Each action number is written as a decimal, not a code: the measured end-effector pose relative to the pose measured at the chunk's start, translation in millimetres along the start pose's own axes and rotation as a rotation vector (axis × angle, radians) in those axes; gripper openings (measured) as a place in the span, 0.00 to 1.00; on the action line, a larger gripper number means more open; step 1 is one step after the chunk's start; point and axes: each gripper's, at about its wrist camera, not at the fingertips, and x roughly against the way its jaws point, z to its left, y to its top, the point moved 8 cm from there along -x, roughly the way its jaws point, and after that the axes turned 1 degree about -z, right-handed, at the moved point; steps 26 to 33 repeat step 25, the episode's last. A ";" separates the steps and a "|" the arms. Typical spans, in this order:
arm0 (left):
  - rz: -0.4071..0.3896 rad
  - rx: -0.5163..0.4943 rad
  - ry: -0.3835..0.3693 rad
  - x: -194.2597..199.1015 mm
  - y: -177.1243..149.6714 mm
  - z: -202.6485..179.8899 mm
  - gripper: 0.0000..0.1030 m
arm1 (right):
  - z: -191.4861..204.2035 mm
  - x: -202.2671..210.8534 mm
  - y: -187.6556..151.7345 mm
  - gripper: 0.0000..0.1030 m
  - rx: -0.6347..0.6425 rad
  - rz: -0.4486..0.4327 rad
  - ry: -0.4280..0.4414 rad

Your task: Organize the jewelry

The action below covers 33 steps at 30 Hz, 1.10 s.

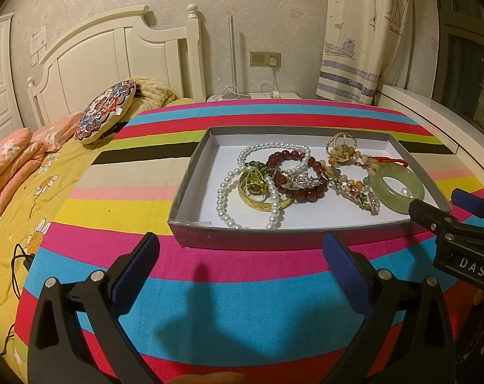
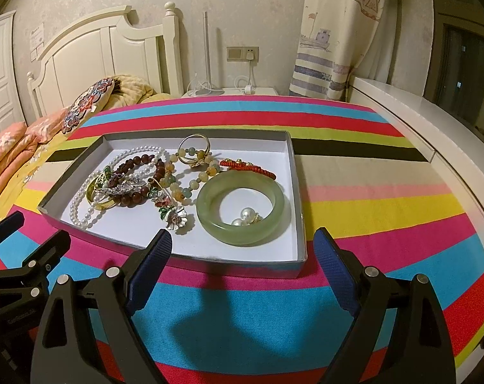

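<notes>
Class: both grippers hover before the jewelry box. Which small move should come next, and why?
Probably ease the open right gripper forward over the round green jade bangle: it lies nearest, apart from the tangled white pearl necklace, in the grey cardboard box.

The left gripper [image 1: 242,246] hangs tilted downward, its two blue-padded fingers [image 1: 136,275] spread wide with nothing between them. The right gripper [image 2: 243,243] sits just beside it at a like downward tilt, its jaws equally wide apart and empty. In the left wrist view, the right gripper's fingertips reach in from the right edge.
</notes>
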 end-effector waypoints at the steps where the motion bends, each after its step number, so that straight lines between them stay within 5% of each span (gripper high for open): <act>1: 0.000 -0.001 -0.001 0.1 -0.1 -0.6 0.98 | 0.1 0.0 -0.1 0.84 0.000 0.000 0.000; 18: 0.014 0.003 0.032 -1.0 -2.7 1.1 0.98 | 3.0 -1.1 -4.1 0.84 0.003 0.009 0.005; 25: 0.194 -0.007 0.034 -2.0 -28.6 4.0 0.98 | 6.6 2.8 -21.2 0.84 0.025 0.133 0.023; 33: 0.194 -0.007 0.034 -2.0 -28.6 4.0 0.98 | 6.6 2.8 -21.2 0.84 0.025 0.133 0.023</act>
